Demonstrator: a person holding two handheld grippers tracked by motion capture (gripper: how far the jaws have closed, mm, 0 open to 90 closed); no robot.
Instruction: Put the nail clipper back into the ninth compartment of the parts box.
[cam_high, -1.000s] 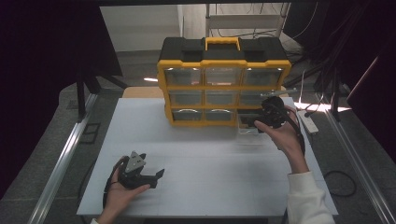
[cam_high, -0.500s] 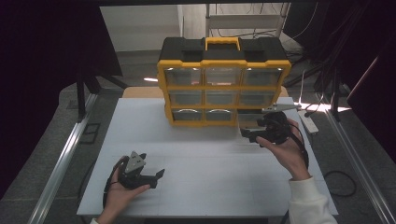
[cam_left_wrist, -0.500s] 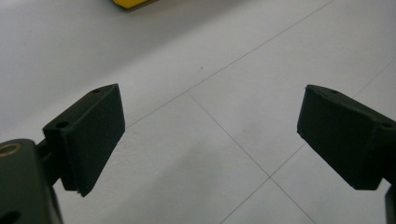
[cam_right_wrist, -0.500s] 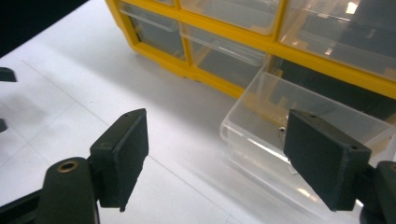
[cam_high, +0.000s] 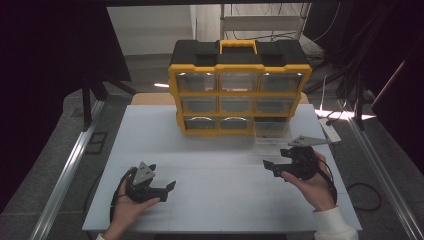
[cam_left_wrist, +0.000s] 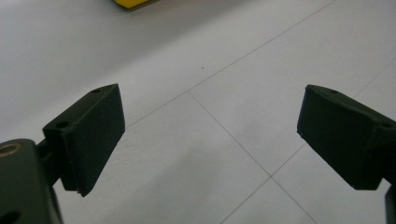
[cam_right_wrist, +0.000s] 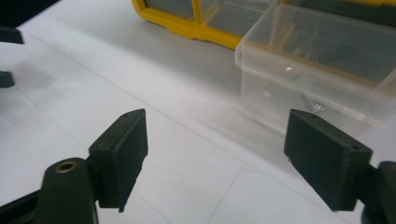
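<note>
Clear drawer (cam_high: 272, 131) pulled out of organizer (cam_high: 239, 90) near counter (cam_high: 210, 200) far edge, just beyond right claw (cam_high: 271, 166). Right claw wide open, empty, jaws just opening, pointing left. Left claw (cam_high: 170, 186) open, empty, near front-left corner.

Plenty of open surface (cam_high: 220, 190) across the whole near half, nothing lying between the two tools. The blockers sit at the far edge: the yellow organizer (cam_high: 239, 92) standing mid-edge, and a clear drawer (cam_high: 272, 131) pulled out at its lower right, toward the far right corner.
</note>
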